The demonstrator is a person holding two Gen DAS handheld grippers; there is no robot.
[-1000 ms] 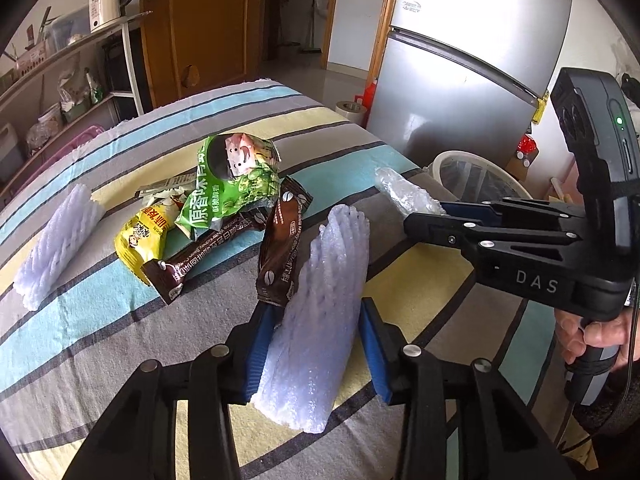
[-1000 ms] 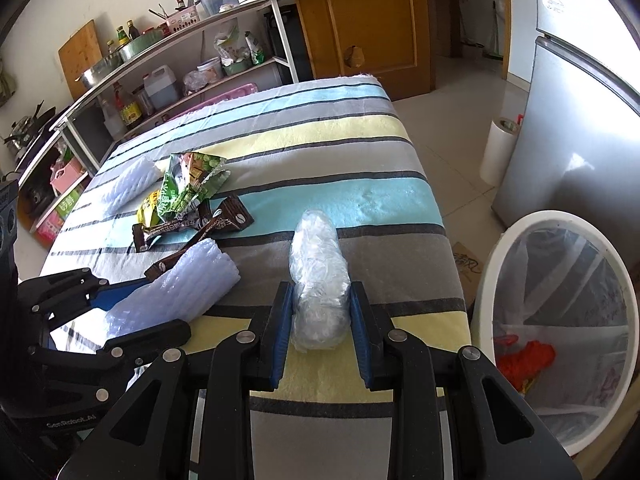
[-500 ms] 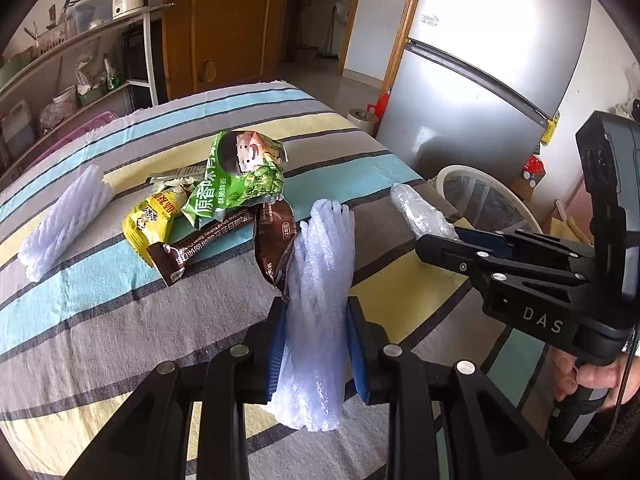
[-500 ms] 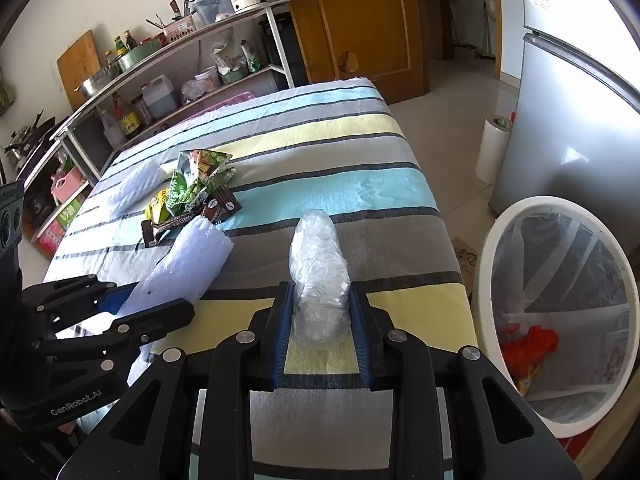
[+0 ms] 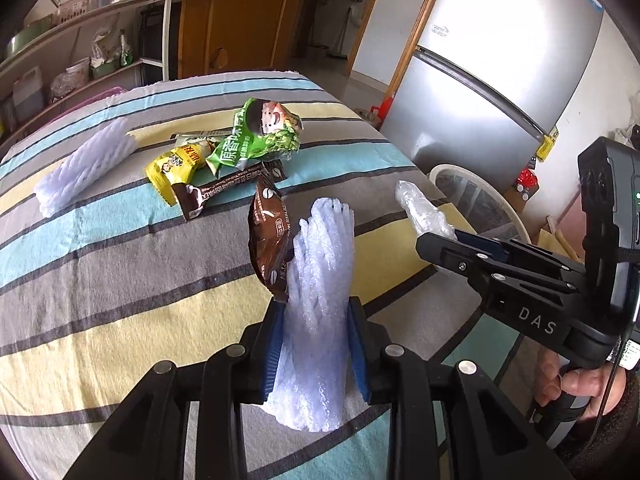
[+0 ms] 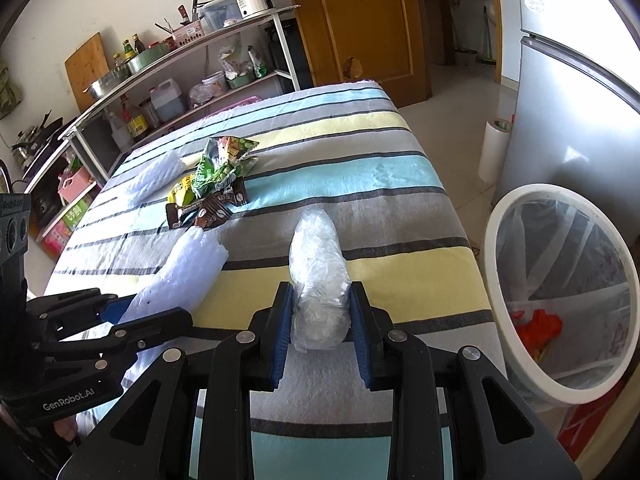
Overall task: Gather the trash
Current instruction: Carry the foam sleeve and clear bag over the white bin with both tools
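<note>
Left gripper (image 5: 316, 344): blue pads pressed on a white foam net sleeve (image 5: 320, 280), held upright off the striped tablecloth (image 5: 100, 280). Jaws easing open slightly at this moment, sleeve between them with pads touching it. A brown coffee sachet (image 5: 270, 248) hangs against the sleeve's left side; cannot tell whether it is pinched in or only clinging.

Right gripper (image 6: 320, 332): fingers narrow, clamped on a crumpled clear plastic bag (image 6: 318, 276), above the cloth near the table's right edge.

Bin (image 6: 560, 300): white rim, mesh liner, on the floor just off the table's right edge, some red scraps already inside.

Left on the table: green snack bag (image 5: 256, 136), yellow wrapper (image 5: 176, 168), second brown sachet (image 5: 216, 196), all piled mid-table; another foam sleeve (image 5: 80, 168) toward the left edge.

Step in hand (judgement): carry both loads to the bin.

Notes for doing it well:
- Right hand is nearer the bin; it should go first so the two tools do not cross.
- Release only with the pads fully over the rim; both items are light and may drift or cling.
- Foam is springy: keep the left grip firm, or the sleeve may slide out on the way.
- Check the hanging sachet; it may drop short of the bin.
</note>
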